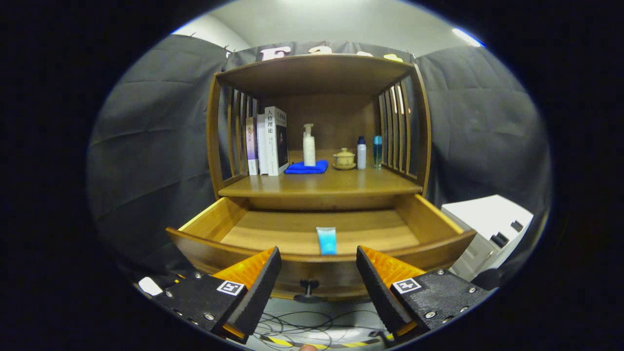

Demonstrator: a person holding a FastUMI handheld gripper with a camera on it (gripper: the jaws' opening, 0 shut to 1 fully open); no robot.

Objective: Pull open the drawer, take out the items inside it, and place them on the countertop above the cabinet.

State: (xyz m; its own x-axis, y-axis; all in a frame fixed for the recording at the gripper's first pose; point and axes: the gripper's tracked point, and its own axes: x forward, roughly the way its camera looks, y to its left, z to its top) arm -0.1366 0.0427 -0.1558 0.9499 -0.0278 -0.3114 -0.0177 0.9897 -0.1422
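One item lies in your open drawer (204,225): a blue tube (326,240), flat on the drawer floor close behind the front panel, about midway across. Your tool (318,265) is spread wide and holds nothing; its fingers (261,287) sit in front of the drawer front, either side of the dark knob (308,287), with the tube just beyond the gap between them.

On the countertop (341,185) above the drawer, going left to right, you have three upright books (267,141) against the slatted side; the outermost spine carries Chinese characters, but you should not trust a reading at this size. Next comes a folded blue cloth (306,168) with a white pump bottle (309,145) standing on it, then a small lidded cup (344,159) on a saucer, a white bottle (361,153) with a blue cap, and a tall blue bottle (377,151) beside the right slats. Their labels are too small to make out.

Right of the cabinet stands a white box (492,219). Below the drawer, cables (312,324) lie loose on the floor.
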